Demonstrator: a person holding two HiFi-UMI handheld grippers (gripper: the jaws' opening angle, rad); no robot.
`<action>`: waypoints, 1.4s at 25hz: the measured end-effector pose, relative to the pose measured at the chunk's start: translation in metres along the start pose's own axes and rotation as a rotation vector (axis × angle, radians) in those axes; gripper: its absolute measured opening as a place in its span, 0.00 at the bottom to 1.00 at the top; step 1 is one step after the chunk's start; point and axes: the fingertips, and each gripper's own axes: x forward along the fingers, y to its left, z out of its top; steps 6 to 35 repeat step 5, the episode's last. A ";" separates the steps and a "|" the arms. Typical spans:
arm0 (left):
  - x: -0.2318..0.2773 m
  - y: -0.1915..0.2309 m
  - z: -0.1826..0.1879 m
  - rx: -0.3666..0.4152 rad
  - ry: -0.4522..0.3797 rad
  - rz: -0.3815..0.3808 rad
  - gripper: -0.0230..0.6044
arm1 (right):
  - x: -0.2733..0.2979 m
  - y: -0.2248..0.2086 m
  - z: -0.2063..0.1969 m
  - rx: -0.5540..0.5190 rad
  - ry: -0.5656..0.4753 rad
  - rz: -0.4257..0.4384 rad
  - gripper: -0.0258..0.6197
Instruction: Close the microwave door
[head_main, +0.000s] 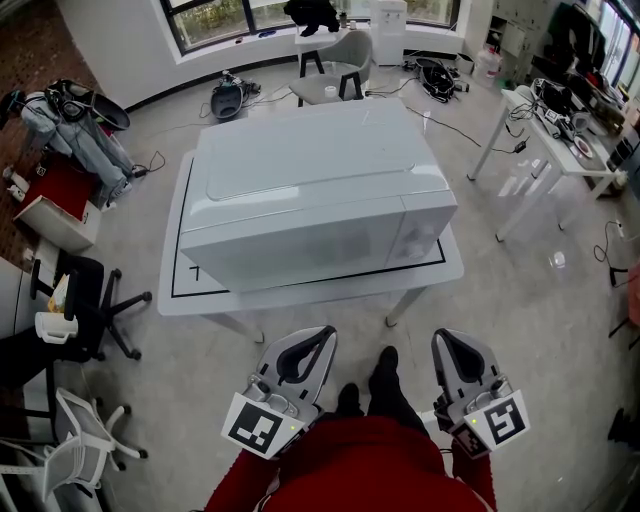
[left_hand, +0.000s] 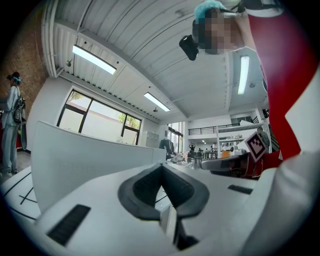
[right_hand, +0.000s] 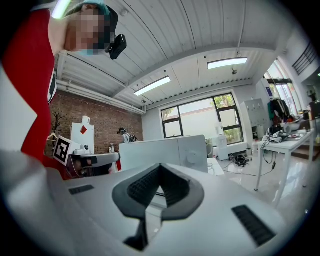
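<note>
Red sleeves of the person are seen at 6 o'clock in the head view. Just ahead of them, the grey-and-white left gripper is held at 7 o'clock and the matching right gripper at 5 o'clock. Both are pointed toward 12 o'clock, and the 2 jaws of each are pressed together with nothing between them. The boxy white microwave is set at the centre on a white rectangular table, well apart from both grippers. Its door is seen closed, flush with the front.
</note>
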 end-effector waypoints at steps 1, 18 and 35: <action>0.000 0.000 0.000 0.000 0.001 0.002 0.05 | 0.000 -0.001 0.000 0.000 -0.002 -0.002 0.06; 0.001 0.002 0.001 0.001 0.003 0.004 0.05 | 0.000 -0.004 0.003 0.003 -0.014 -0.016 0.06; 0.001 0.002 0.001 0.001 0.003 0.004 0.05 | 0.000 -0.004 0.003 0.003 -0.014 -0.016 0.06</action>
